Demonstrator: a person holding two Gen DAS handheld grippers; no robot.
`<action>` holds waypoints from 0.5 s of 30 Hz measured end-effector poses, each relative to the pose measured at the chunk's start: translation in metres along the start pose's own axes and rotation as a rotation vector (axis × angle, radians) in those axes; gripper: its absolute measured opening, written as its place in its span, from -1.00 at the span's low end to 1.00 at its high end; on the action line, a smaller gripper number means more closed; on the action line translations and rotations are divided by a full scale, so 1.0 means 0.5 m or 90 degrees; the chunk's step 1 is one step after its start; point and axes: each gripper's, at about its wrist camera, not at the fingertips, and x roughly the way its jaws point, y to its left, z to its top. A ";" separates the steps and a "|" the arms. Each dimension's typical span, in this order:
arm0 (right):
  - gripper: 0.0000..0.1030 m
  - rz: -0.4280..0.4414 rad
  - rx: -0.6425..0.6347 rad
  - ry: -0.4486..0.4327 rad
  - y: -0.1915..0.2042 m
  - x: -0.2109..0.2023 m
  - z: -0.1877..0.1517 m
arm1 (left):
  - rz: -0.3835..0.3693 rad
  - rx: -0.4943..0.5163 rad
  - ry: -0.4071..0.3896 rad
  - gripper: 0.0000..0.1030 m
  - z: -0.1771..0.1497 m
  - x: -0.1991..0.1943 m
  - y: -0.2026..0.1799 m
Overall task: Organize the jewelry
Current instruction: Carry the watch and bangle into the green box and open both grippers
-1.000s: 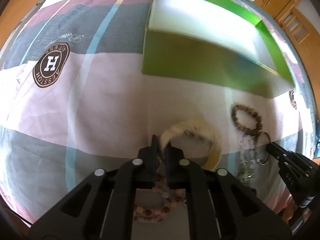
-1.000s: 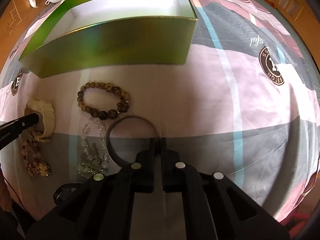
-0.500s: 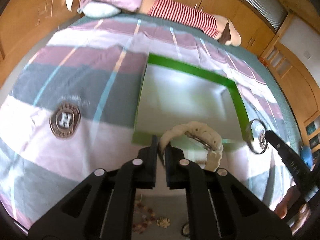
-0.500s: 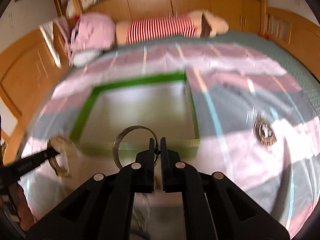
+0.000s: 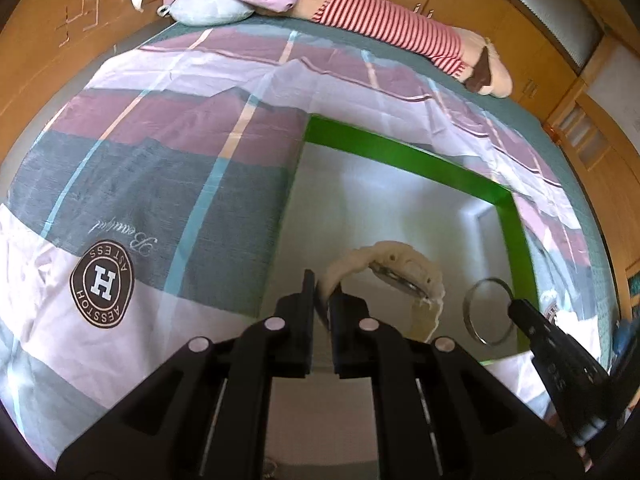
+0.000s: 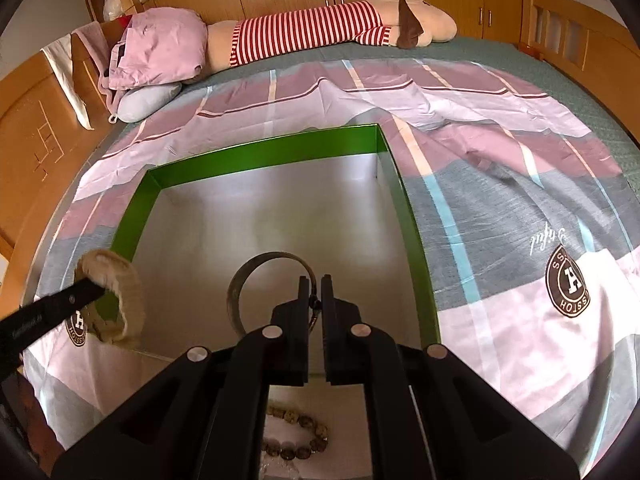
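Note:
My left gripper (image 5: 324, 290) is shut on the strap of a cream watch (image 5: 390, 272) and holds it in the air above the open green box (image 5: 400, 158). The watch also shows in the right wrist view (image 6: 120, 292). My right gripper (image 6: 316, 294) is shut on a thin metal bangle (image 6: 256, 270) and holds it above the box's pale floor (image 6: 272, 208). The bangle also shows in the left wrist view (image 5: 486, 310). A brown bead bracelet (image 6: 298, 434) lies on the bed in front of the box.
The box stands on a striped pink, grey and white bedsheet (image 5: 160, 184) with round logos. A striped plush toy (image 6: 320, 32) and a pink pillow (image 6: 160, 48) lie at the head of the bed. Wooden cabinets surround the bed.
Both grippers have risen from the bedsheet with the watch and the bangle and moved forward over the green box. The other bracelets stayed on the bed.

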 end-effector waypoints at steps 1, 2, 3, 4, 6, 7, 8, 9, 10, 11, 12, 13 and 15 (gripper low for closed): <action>-0.90 -0.002 -0.003 0.004 0.002 0.003 -0.002 | 0.004 -0.006 0.005 -0.87 0.001 0.011 0.005; -0.90 -0.005 -0.008 0.010 0.003 0.007 -0.005 | 0.009 -0.010 0.011 -0.87 0.001 0.020 0.009; -0.89 -0.007 -0.011 0.014 0.005 0.010 -0.005 | 0.014 -0.011 0.020 -0.87 0.000 0.029 0.010; -0.88 -0.009 -0.013 0.017 0.006 0.012 -0.007 | 0.015 -0.010 0.025 -0.86 -0.002 0.034 0.011; -0.88 -0.006 -0.010 0.024 0.006 0.011 -0.008 | 0.014 -0.005 0.029 -0.77 -0.006 0.035 0.007; -0.88 -0.003 -0.008 0.024 0.004 0.005 -0.008 | 0.013 0.002 0.029 -0.73 -0.008 0.031 0.002; -0.88 0.000 -0.007 0.023 0.004 0.000 -0.007 | 0.012 0.007 0.029 -0.66 -0.009 0.027 -0.002; -0.80 0.002 -0.007 0.022 0.006 -0.007 -0.006 | 0.010 0.011 0.028 -0.65 -0.011 0.021 -0.006; -0.74 0.006 -0.007 0.020 0.006 -0.015 -0.005 | 0.009 0.015 0.026 -0.65 -0.012 0.010 -0.010; -0.59 0.015 -0.005 0.010 0.006 -0.032 -0.005 | 0.009 0.019 0.025 -0.65 -0.013 -0.001 -0.013; -0.47 0.022 -0.003 0.005 0.007 -0.044 -0.005 | 0.007 0.024 0.025 -0.65 -0.014 -0.015 -0.016; -0.46 0.031 -0.005 0.000 0.009 -0.058 -0.006 | 0.004 0.028 0.026 -0.65 -0.016 -0.027 -0.017; -0.46 0.055 -0.017 0.004 0.015 -0.086 -0.014 | 0.001 0.037 0.035 -0.64 -0.027 -0.061 -0.016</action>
